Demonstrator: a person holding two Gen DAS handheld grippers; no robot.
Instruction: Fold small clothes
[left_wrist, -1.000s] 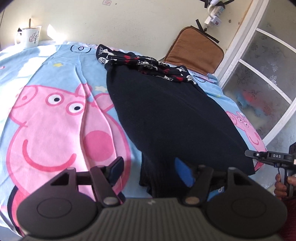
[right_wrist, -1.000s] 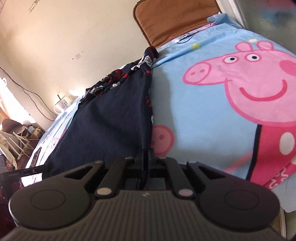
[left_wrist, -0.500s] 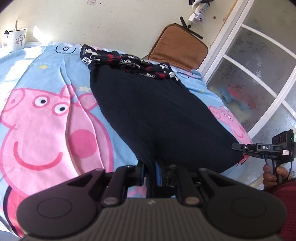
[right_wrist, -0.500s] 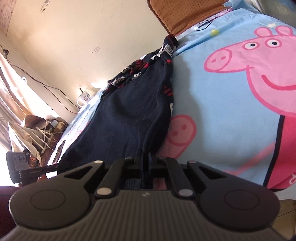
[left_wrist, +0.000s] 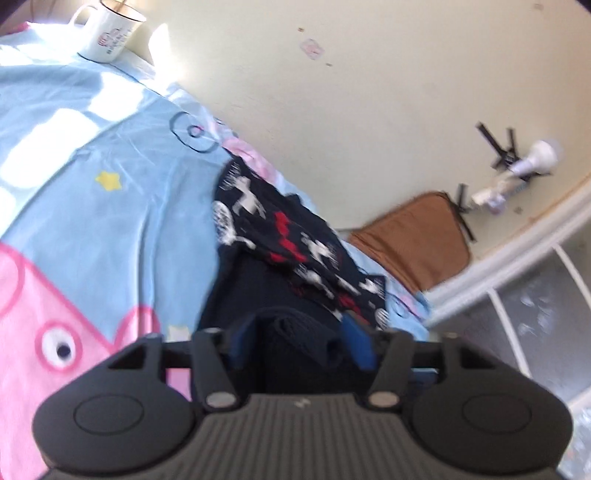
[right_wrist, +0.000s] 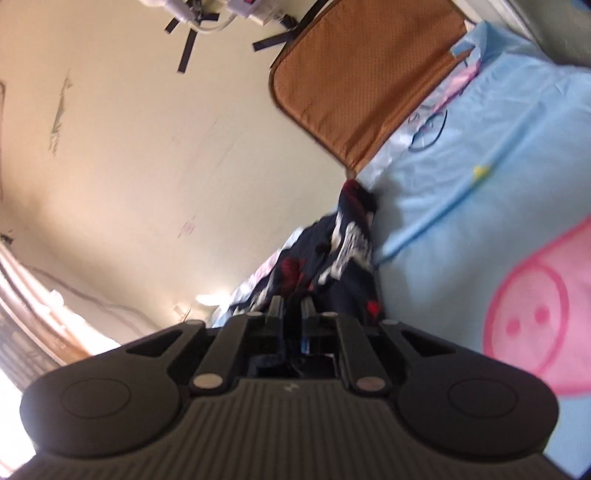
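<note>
A dark navy garment (left_wrist: 255, 280) with a red-and-white patterned far end (left_wrist: 280, 225) lies on the Peppa Pig bedsheet (left_wrist: 110, 192). My left gripper (left_wrist: 301, 338) has its blue pads apart with a bunched fold of the navy cloth lying between them. My right gripper (right_wrist: 293, 314) is shut on the garment's near edge; the patterned end (right_wrist: 347, 243) shows just beyond it, close to the wall.
A white mug (left_wrist: 112, 35) stands at the bed's far left. A brown cushion (left_wrist: 413, 236) leans on the wall, also in the right wrist view (right_wrist: 365, 74). A white-framed glass door (left_wrist: 517, 288) is at right. A taped power strip (left_wrist: 517, 173) hangs on the wall.
Both grippers have carried the garment's near edge forward toward the patterned far end. The left gripper, shut half a second ago, now has its pads apart around the cloth.
</note>
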